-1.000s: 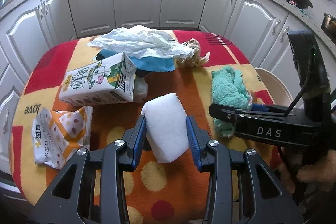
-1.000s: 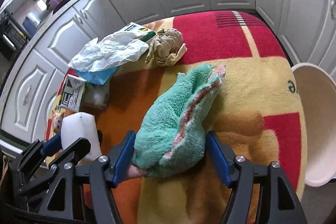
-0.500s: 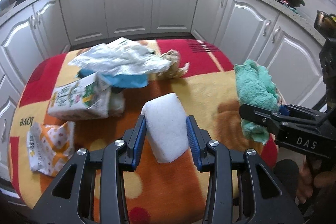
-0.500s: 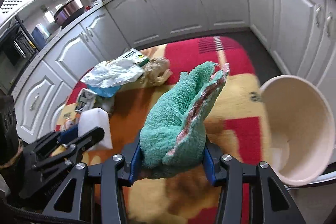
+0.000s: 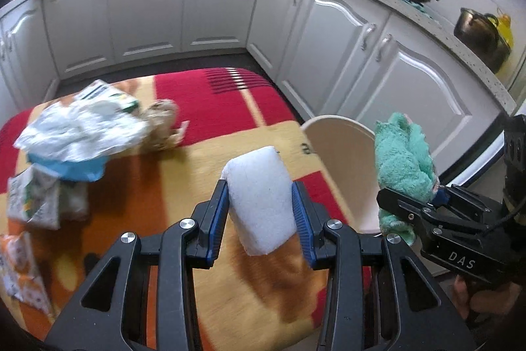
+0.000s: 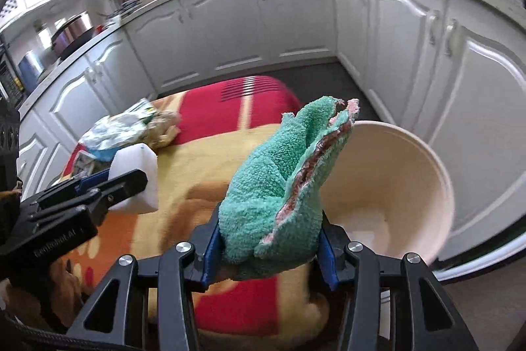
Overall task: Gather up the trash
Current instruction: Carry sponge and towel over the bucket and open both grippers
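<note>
The left gripper (image 5: 259, 203) pinches a white sponge (image 5: 261, 199) between its blue pads, exactly as it did a second ago, but the table below has slid away: the sponge now hangs clear above the yellow and red cloth (image 5: 203, 160), near the table's right edge. The right gripper (image 6: 266, 239) is clamped on a green towel (image 6: 282, 183). A second ago its jaws stood spread either side of the towel as it lay on the cloth; now the pads squeeze it and it is lifted off the table.

In the right wrist view the cream bin (image 6: 407, 196) has grown from a sliver at 3 o'clock to a wide open mouth, and the towel's tip overlaps its rim. In the left wrist view the bin (image 5: 332, 134) shows at 2 o'clock of the sponge, just beyond the table edge; it was barely seen before.

The rest of the trash stays on the table, now further off at 9 to 10 o'clock: a white bag (image 5: 79, 130), a brown wad (image 5: 164, 127), a carton (image 5: 36, 199) and a wrapper (image 5: 23, 268).
</note>
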Demonstrator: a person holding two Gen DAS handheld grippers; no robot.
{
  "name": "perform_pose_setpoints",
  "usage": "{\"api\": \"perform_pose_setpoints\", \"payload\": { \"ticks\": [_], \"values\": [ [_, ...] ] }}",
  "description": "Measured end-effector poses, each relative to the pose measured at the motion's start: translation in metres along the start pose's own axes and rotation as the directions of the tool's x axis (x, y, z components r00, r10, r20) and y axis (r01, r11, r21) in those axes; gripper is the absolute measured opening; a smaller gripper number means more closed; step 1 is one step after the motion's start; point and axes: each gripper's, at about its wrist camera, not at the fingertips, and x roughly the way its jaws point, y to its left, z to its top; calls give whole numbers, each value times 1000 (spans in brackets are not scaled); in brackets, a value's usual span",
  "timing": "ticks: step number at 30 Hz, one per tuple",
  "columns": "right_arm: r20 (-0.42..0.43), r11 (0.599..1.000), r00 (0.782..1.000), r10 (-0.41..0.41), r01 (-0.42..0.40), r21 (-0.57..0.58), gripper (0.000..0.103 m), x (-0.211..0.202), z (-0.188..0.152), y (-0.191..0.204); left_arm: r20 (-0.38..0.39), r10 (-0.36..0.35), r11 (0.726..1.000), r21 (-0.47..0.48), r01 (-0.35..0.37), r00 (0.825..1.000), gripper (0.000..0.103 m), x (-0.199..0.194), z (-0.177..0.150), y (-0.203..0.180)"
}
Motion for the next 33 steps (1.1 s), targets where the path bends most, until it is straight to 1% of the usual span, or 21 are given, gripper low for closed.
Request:
{"api": "perform_pose_setpoints", "payload": {
  "ticks": [5, 7, 15, 22, 28, 33],
  "values": [
    [-3, 997, 999, -40, 40, 60, 48, -4, -5, -37, -27, -27, 999, 34, 28, 999, 36, 20, 9, -25],
    [-7, 995, 998, -59, 60, 78, 48, -4, -7, -51, -32, -28, 998, 56, 30, 999, 36, 27, 11, -35],
    [-40, 984, 994, -101, 105, 147, 48, 7, -14, -89, -59, -48, 993, 106, 54, 997, 36, 57, 22, -67],
    [-76, 976, 990, -115, 126, 177, 48, 19, -22, -108, -81, -56, 990, 122, 65, 995, 36, 79, 27, -84],
    [-95, 974, 988, -125, 141, 180, 48, 26, -21, -115, -97, -59, 988, 135, 72, 994, 36, 95, 31, -93],
    [-110, 968, 985, -137, 156, 194, 48, 33, -23, -123, -123, -94, 986, 127, 109, 988, 37, 108, 32, -95]
  ]
}}
